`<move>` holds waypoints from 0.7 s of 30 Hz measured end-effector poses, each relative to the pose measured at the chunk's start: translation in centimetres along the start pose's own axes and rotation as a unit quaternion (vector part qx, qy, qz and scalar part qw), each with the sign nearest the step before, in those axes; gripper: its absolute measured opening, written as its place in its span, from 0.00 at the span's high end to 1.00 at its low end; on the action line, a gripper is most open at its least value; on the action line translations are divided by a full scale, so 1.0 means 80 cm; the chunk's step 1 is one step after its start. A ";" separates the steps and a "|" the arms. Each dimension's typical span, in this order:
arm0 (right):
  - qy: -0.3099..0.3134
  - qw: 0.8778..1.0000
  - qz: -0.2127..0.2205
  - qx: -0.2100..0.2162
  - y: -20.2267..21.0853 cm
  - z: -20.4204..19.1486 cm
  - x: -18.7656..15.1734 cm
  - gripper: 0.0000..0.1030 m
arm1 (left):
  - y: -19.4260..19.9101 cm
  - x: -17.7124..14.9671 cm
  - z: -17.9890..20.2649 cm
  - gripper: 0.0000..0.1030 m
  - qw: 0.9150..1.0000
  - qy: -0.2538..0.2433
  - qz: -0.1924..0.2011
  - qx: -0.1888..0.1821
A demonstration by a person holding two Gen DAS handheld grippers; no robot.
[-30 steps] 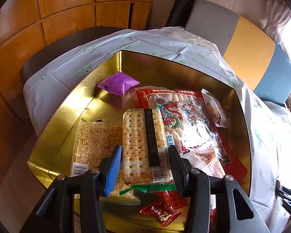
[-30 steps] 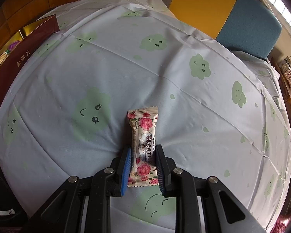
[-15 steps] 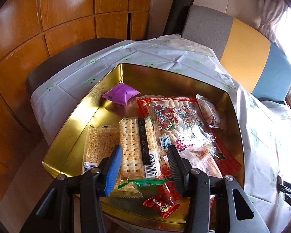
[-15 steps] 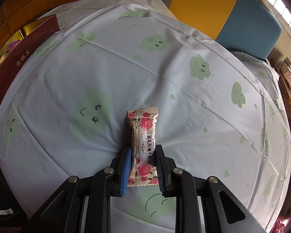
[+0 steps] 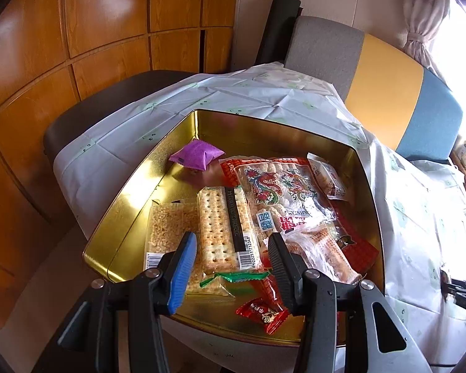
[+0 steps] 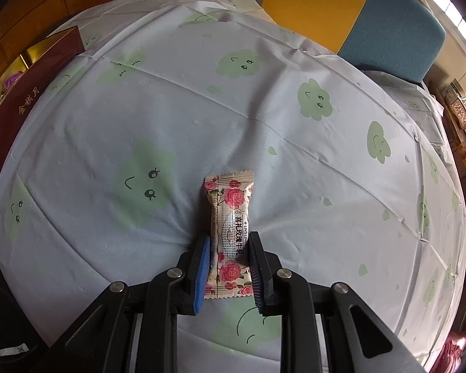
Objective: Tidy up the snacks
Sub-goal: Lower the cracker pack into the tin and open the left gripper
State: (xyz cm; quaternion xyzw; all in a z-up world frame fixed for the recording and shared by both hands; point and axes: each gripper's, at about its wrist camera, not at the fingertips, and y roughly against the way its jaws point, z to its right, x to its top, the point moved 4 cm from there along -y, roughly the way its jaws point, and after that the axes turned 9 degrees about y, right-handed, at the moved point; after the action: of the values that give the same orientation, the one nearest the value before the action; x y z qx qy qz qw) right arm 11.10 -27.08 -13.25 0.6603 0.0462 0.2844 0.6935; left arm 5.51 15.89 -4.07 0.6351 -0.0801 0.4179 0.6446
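In the left wrist view a gold tin (image 5: 158,183) holds several snacks: a purple pouch (image 5: 197,154), a cracker pack (image 5: 225,223), a puffed-rice bar (image 5: 167,227), a red dragon-print bag (image 5: 282,192) and a small red candy (image 5: 262,312). My left gripper (image 5: 231,251) is open and empty, raised above the tin's near edge. In the right wrist view my right gripper (image 6: 228,245) is shut on a rose-print candy packet (image 6: 230,217) that lies on the tablecloth (image 6: 264,118).
The tin's dark red outer wall (image 6: 31,99) shows at the far left of the right wrist view. A chair with grey, yellow and blue back (image 5: 388,93) stands behind the table. Wood cabinet panels (image 5: 77,46) are to the left.
My left gripper has pulled back and up from the tin, so the tin looks smaller and farther away. The right gripper and the rose packet have not moved.
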 end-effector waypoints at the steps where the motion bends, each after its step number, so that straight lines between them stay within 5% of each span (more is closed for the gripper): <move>1: -0.006 1.000 -0.007 -0.002 -0.002 0.000 0.003 0.78 | 0.001 -0.001 -0.001 0.53 1.000 0.001 0.000 -0.001; 8: -0.049 0.999 0.006 -0.016 0.008 0.003 0.012 0.80 | 0.005 -0.003 -0.004 0.53 1.000 0.003 0.005 -0.006; 15: -0.041 0.995 0.073 0.053 0.044 -0.049 0.066 0.80 | 0.007 0.000 -0.012 0.53 1.000 0.012 0.011 -0.005; 21: 0.019 0.985 0.128 0.119 0.087 -0.148 0.133 0.80 | 0.007 0.006 -0.023 0.53 1.000 0.025 0.017 -0.001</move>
State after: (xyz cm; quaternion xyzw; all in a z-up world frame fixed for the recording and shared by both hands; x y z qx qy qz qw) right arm 12.47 -11.95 -4.85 0.7327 0.0082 0.3759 0.5673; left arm 4.73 17.64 -3.66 0.6226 -0.0754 0.4445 0.6396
